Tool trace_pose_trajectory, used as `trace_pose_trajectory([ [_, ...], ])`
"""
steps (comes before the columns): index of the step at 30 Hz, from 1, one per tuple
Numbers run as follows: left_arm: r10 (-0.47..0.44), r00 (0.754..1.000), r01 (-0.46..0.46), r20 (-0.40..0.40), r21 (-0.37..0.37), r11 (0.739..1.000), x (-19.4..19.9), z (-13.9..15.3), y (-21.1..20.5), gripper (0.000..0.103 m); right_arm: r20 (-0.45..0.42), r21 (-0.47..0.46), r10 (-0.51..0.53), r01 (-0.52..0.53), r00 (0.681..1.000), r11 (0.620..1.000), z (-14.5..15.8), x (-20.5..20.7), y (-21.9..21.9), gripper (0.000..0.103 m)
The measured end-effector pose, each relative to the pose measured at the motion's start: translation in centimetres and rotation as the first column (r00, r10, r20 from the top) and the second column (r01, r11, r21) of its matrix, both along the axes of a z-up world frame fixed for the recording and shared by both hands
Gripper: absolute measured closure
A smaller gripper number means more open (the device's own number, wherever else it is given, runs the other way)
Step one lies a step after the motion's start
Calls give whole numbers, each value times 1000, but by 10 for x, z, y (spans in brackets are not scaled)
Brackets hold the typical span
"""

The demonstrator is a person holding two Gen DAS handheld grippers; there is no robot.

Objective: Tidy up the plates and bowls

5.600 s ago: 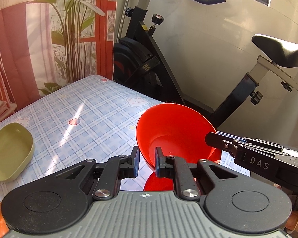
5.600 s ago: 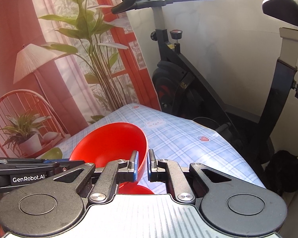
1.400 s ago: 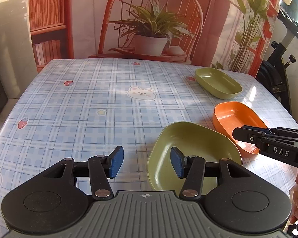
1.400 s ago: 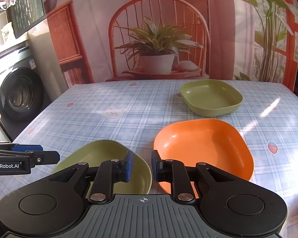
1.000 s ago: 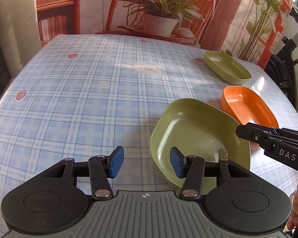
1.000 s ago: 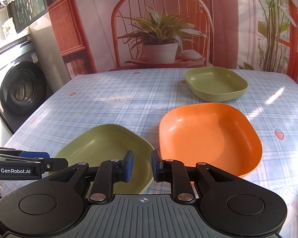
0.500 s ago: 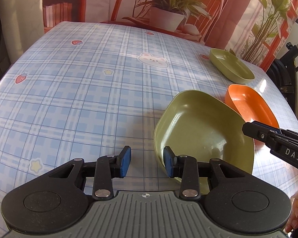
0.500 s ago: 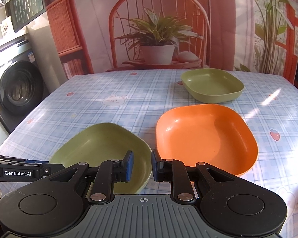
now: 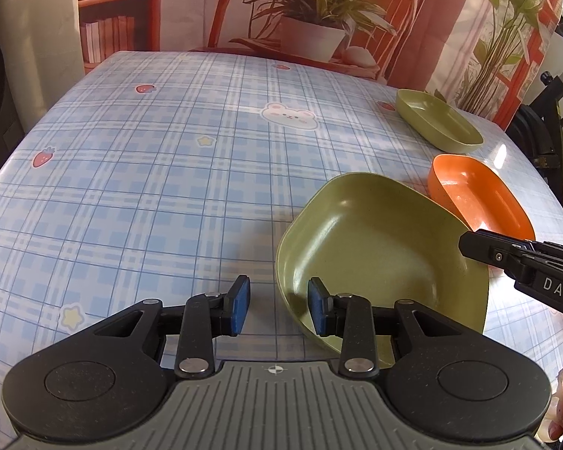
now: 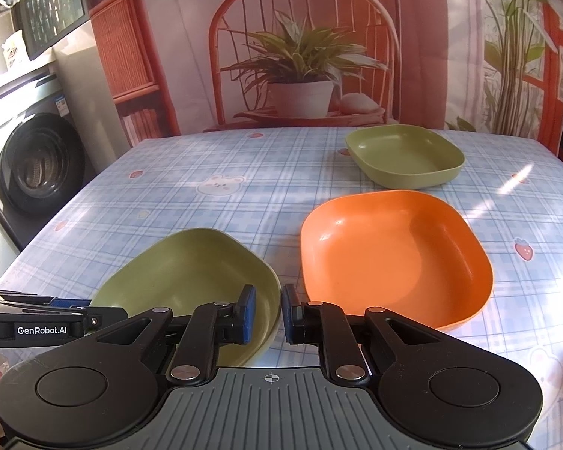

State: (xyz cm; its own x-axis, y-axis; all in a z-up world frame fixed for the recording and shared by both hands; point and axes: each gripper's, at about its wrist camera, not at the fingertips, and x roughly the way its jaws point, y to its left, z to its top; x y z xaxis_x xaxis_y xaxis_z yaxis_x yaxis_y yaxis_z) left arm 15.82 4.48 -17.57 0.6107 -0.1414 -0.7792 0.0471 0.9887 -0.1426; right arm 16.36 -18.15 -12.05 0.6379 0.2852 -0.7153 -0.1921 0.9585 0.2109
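Left wrist view: left hand-held gripper (image 9: 277, 305) apart, straddling near green plate's (image 9: 379, 240) rim, ready to clamp; right hand-held gripper (image 10: 268, 313) likewise apart astride it. Orange plate (image 10: 394, 251) just beside green plate on counter (image 9: 150, 172).

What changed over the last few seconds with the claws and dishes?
The red bowl both claws held is gone from view. Both now work at the near green plate: the left claw narrowed around its rim, still open. The right claw straddles its other edge. The orange plate and far green plate stayed put.
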Motion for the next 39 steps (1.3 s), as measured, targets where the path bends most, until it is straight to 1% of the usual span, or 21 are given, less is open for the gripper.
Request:
trace_pose_trajectory([
  [2,-2,1000,2,3,1,1000,1,0,0,67,1,-1,1,-1,1000,1000,-1,-2,1,91],
  [5,2,1000,-2,4,-6,1000,2,-1,3,70,-1,6,8,-8,1000,1000,0,-2,2,93],
  [7,13,1000,-13,0,-14,1000,2,-1,6,76,-5,8,7,-7,1000,1000,-1,-2,2,93],
  [8,20,1000,-21,-4,-22,1000,2,0,7,77,-9,9,5,-5,1000,1000,-1,-1,2,93],
  [10,29,999,-29,-15,-38,999,1,0,11,77,-20,15,3,-3,1000,1000,-2,-1,1,93],
  [14,36,999,-37,-14,-41,998,-3,3,13,77,-35,27,2,-1,999,1000,-5,0,0,92],
  [15,40,999,-40,-7,-38,998,-4,4,13,79,-41,33,3,-1,999,999,-6,0,-1,92],
  [16,42,999,-42,-1,-38,998,-5,5,13,83,-46,38,2,-1,999,999,-7,0,-1,92],
  [21,29,1000,-29,10,-36,999,-7,6,9,92,-58,59,4,-1,998,998,-8,-1,-3,93],
  [28,26,999,-25,43,-21,999,-7,13,10,92,-29,74,4,-2,1000,997,1,-4,-4,94],
  [32,6,998,-6,60,-4,1000,-4,21,7,92,-8,88,-13,14,1000,996,9,-5,-8,94],
  [35,-23,997,23,72,5,1000,3,29,2,92,7,102,-41,40,999,994,15,-4,-14,94],
  [39,-55,995,56,85,-13,998,19,43,-7,92,25,131,-96,92,995,987,24,-3,-29,94],
])
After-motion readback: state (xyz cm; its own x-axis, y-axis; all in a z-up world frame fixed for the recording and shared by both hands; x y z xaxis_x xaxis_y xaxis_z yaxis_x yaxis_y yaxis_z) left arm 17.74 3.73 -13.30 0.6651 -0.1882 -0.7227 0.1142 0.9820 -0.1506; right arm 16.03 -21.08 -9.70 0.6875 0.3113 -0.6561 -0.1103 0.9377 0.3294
